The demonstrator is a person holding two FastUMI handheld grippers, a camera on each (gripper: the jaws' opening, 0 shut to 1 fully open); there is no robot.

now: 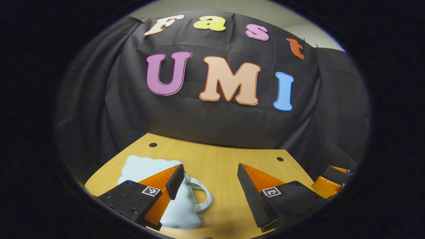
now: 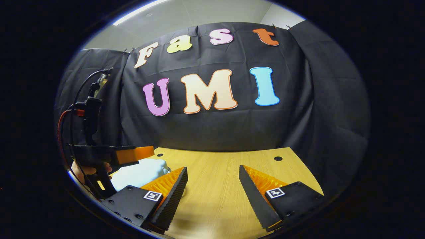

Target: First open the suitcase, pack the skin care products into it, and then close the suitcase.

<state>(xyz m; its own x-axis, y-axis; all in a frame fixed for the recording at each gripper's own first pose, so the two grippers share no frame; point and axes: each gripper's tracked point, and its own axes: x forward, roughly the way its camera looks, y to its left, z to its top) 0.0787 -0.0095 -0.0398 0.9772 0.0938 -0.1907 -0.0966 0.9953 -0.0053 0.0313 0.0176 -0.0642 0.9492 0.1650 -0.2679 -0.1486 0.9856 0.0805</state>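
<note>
I see a bare wooden table [image 1: 219, 166] against the black cloth wall [image 2: 215, 126] — pale blue suitcase [image 1: 146, 169] near left, both grippers' fingers apart.

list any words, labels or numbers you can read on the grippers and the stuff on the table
None can be read.
Left gripper: a square black-and-white marker on each finger, a coded pattern, not text.
Right gripper: the same kind of marker on each finger, no letters or digits.
Light blue suitcase: plain where visible, no print seen.
Table: bare wood with two dark holes, no writing.
</note>
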